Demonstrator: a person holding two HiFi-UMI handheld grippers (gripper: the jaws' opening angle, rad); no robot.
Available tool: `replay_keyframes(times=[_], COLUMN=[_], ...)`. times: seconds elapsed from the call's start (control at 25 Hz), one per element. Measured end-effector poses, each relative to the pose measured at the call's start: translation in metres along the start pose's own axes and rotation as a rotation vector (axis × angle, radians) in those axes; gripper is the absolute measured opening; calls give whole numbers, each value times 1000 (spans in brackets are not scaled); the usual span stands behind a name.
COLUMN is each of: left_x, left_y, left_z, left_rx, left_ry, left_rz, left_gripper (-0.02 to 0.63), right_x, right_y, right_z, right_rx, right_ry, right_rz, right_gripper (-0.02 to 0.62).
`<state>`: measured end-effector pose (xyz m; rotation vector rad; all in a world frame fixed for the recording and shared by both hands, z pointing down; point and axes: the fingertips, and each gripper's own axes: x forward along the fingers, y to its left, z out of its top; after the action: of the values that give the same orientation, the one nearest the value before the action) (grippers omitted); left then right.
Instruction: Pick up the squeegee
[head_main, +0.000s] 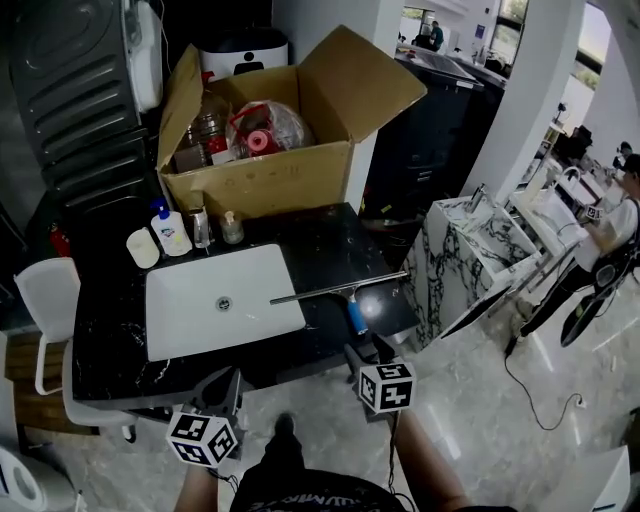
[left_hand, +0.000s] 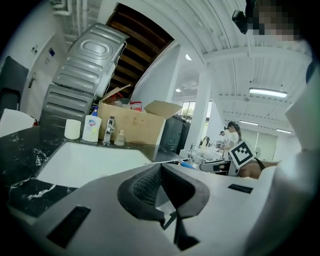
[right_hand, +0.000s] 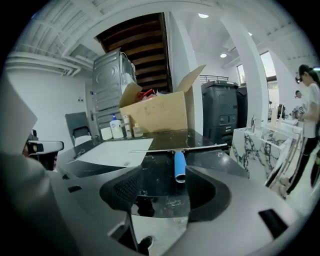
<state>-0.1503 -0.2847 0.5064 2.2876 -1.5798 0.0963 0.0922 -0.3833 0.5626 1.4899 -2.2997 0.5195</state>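
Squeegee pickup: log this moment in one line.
squeegee: on counter, untouched | right gripper: open, facing handle | left gripper: shut, empty

Glossy marble counter (head_main: 320, 250), smooth white sink (head_main: 190, 310), cardboard box (head_main: 260, 185), metal-bladed squeegee (head_main: 345, 291)

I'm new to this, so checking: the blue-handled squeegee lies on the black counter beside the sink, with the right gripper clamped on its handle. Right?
Not clamped. The right gripper view shows the right gripper open, jaws not touching the handle of the squeegee, which lies on the black counter beside the sink.
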Motion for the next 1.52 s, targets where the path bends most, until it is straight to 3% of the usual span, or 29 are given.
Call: replay_keyframes(times=[0.12, 0.36, 0.56, 0.92, 1.36, 1.52], left_x=[28, 78, 112, 158, 195, 200], left_y=[20, 51, 71, 99, 111, 111], left_z=[10, 27, 39, 42, 39, 36], left_rx=[-4, -22, -25, -50, 0, -5], left_ry=[8, 28, 32, 57, 92, 105], left_rz=[-20, -61, -89, -115, -125, -120], left_gripper=[20, 20, 20, 20, 20, 20], right_x=[27, 72, 105, 149, 178, 181], right_y=[-11, -24, -23, -43, -55, -54], right_z=[11, 37, 46, 44, 27, 28], right_rx=[-8, 17, 24, -1, -58, -51], right_ry=[15, 31, 61, 175, 305, 299], right_rz=[-61, -90, -48, -85, -111, -107], right_gripper=[236, 235, 235, 235, 229, 168])
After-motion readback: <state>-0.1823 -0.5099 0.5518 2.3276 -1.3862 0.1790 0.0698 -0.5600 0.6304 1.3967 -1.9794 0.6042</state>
